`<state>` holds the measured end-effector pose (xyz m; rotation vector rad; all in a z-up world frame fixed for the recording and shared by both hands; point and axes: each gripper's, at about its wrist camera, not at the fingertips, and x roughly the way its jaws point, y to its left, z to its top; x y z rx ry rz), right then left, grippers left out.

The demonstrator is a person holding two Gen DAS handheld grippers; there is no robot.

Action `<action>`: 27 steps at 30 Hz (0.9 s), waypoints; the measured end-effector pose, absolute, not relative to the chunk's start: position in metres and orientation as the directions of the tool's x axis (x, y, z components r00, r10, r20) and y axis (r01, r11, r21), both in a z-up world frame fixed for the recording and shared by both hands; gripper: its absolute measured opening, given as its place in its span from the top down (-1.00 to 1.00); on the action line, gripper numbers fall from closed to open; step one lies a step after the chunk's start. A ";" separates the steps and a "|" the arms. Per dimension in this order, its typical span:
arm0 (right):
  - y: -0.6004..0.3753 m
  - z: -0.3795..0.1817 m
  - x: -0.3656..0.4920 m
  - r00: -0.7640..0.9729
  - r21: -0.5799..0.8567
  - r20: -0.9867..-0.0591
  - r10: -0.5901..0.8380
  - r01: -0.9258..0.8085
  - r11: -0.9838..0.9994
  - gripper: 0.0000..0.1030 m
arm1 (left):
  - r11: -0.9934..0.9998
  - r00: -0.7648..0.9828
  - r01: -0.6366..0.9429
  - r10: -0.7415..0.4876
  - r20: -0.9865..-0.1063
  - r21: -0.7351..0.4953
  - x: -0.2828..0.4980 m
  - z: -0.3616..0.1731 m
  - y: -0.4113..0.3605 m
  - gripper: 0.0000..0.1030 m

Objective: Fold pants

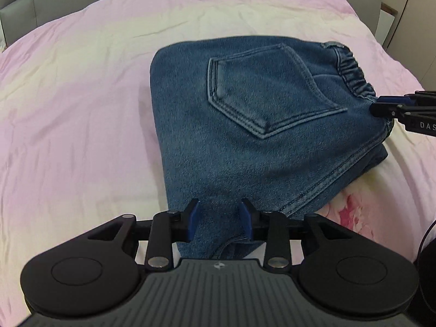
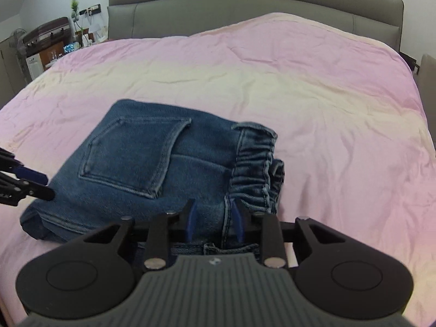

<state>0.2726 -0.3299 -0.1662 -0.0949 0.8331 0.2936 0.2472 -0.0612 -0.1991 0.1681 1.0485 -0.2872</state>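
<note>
Folded denim pants (image 1: 245, 125) on a pink bedspread (image 1: 68, 109), a gripper at each end.

Wide bare bedspread lies left of the bundle; the left gripper (image 1: 219, 220), fingers spread, straddles its near edge with denim between them. Rightward, the back pocket (image 1: 261, 92) faces up, then the elastic waistband (image 2: 253, 169). There the right gripper (image 2: 214, 218), lettered "DAS", is likewise spread around the corner seam.
</note>
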 end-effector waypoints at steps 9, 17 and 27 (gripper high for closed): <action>-0.335 -0.200 0.287 0.612 0.072 -0.760 0.219 -0.255 0.964 0.61 | 0.955 0.403 0.295 -0.101 -0.910 0.025 0.257 -0.225 -0.049 0.18; -0.355 -0.155 0.306 0.587 0.190 -0.747 0.312 -0.262 0.946 -0.12 | 0.952 0.466 0.270 -0.257 -0.846 -0.141 0.278 -0.164 -0.011 -0.20; -0.427 -0.197 0.368 0.369 0.581 -0.763 0.530 0.034 0.813 -0.41 | 0.897 0.478 0.134 -0.432 -0.765 -0.422 0.343 -0.189 0.033 -0.45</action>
